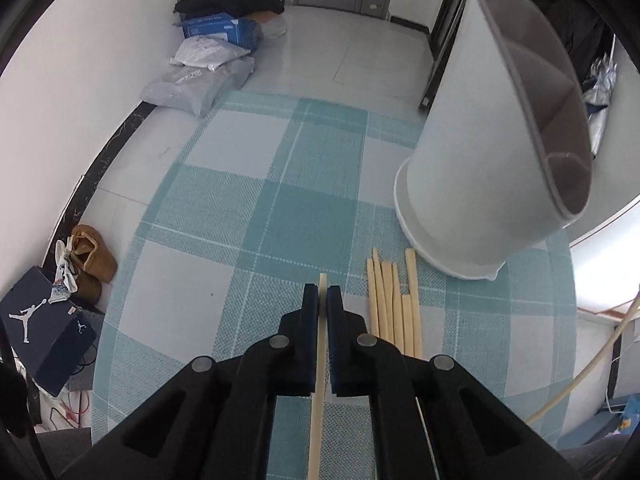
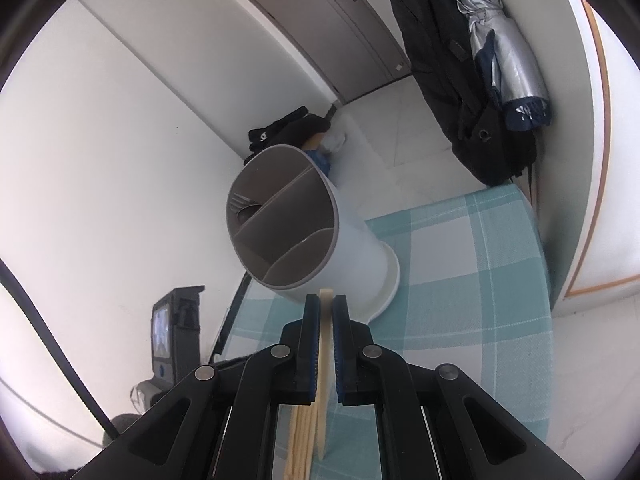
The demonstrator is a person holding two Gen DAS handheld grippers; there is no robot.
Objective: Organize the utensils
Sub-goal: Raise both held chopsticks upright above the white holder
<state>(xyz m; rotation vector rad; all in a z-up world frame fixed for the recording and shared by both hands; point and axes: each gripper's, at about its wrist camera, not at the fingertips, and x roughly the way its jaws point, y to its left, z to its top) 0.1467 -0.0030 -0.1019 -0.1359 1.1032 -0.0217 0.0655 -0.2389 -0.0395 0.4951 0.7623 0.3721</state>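
Note:
My left gripper (image 1: 323, 294) is shut on a pale wooden chopstick (image 1: 316, 420), which runs up between the pads, its tip just past them. Several more chopsticks (image 1: 394, 308) lie side by side on the teal checked cloth (image 1: 248, 208), right of the gripper. The white utensil holder (image 1: 480, 140), with grey divided compartments, stands at the right. My right gripper (image 2: 326, 302) is shut on another flat wooden stick (image 2: 325, 360), its tip close to the utensil holder (image 2: 352, 248). A fork and spoon (image 2: 244, 206) sit in one compartment. The loose chopsticks (image 2: 302, 440) show below the jaws.
On the floor left of the table are brown shoes (image 1: 94, 256), a dark shoe box (image 1: 44, 332), and plastic parcels (image 1: 200, 80). A dark coat (image 2: 448, 80) and a silver umbrella (image 2: 504, 48) hang at the right. A small device with a screen (image 2: 172, 328) stands left of the table.

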